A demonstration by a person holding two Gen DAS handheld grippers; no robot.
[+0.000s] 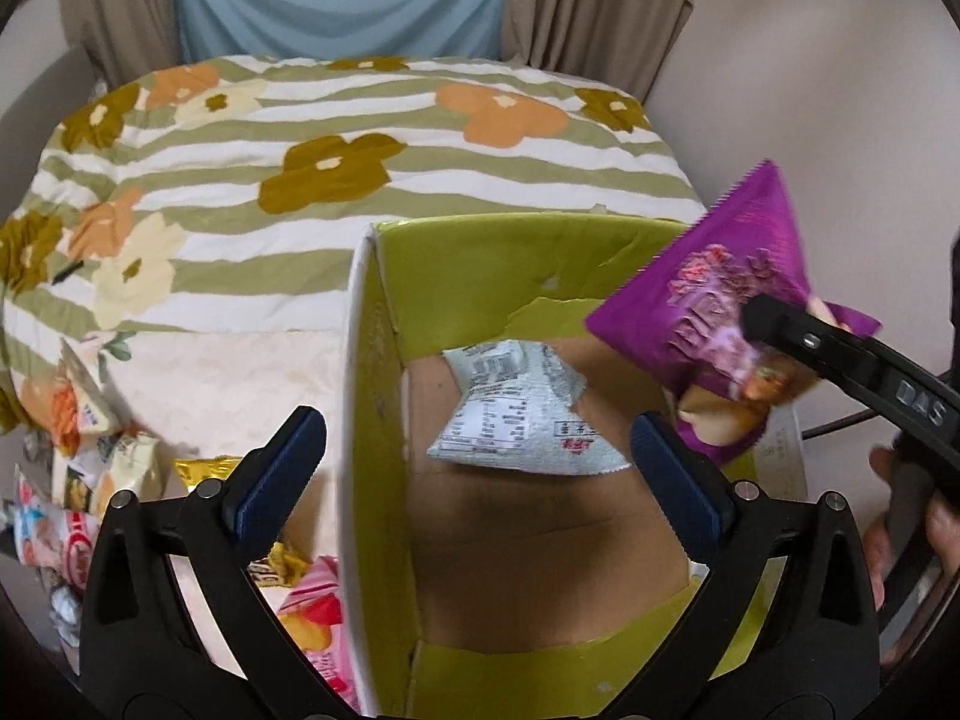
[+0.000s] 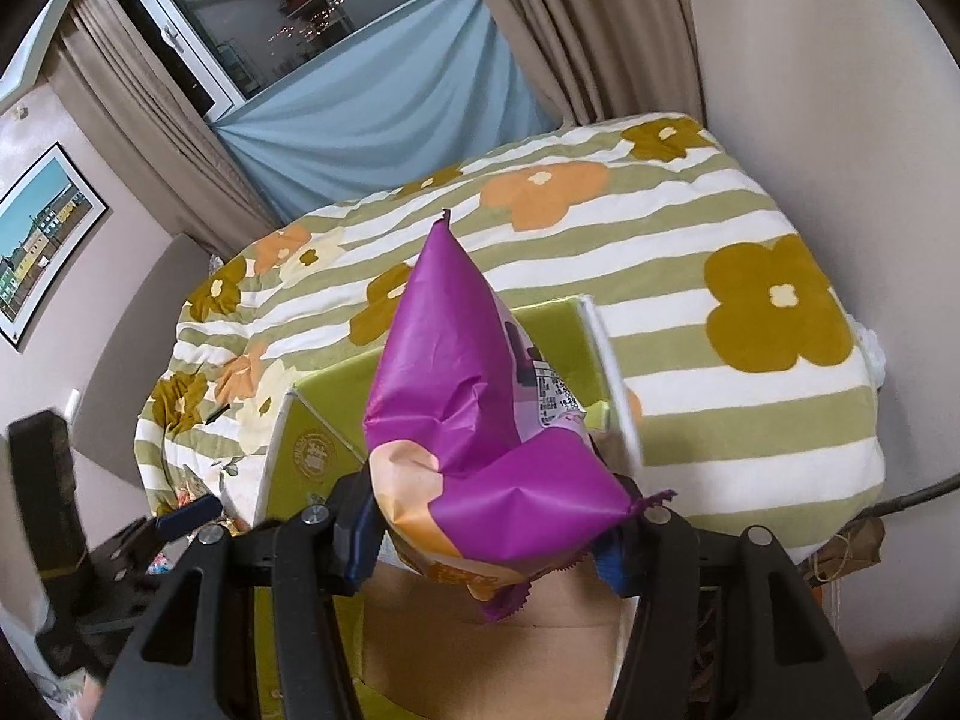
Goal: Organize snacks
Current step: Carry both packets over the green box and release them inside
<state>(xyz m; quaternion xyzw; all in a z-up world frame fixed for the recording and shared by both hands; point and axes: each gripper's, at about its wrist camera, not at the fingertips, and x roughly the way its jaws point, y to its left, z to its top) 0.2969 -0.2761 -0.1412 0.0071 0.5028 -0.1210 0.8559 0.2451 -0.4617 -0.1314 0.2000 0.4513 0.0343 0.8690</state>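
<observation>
Right fingers (image 2: pixel 486 540) pinch purple bag (image 2: pixel 456 420) above box rim (image 1: pixel 354 360); left fingers (image 1: pixel 474 468) spread, empty.

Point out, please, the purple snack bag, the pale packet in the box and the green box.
purple snack bag (image 2: pixel 456 414), right wrist view, creased middle.
pale packet (image 1: pixel 510 414), left wrist view, printed label.
green box (image 1: pixel 480 258), left wrist view, inner far wall.

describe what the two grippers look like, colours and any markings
Both are black plastic with forked, open-framed arms and silver screws at the pivots. The left gripper has dark blue ribbed pads on its fingertips. The right gripper has the same blue pads, and its finger carries raised lettering reading DAS.
</observation>
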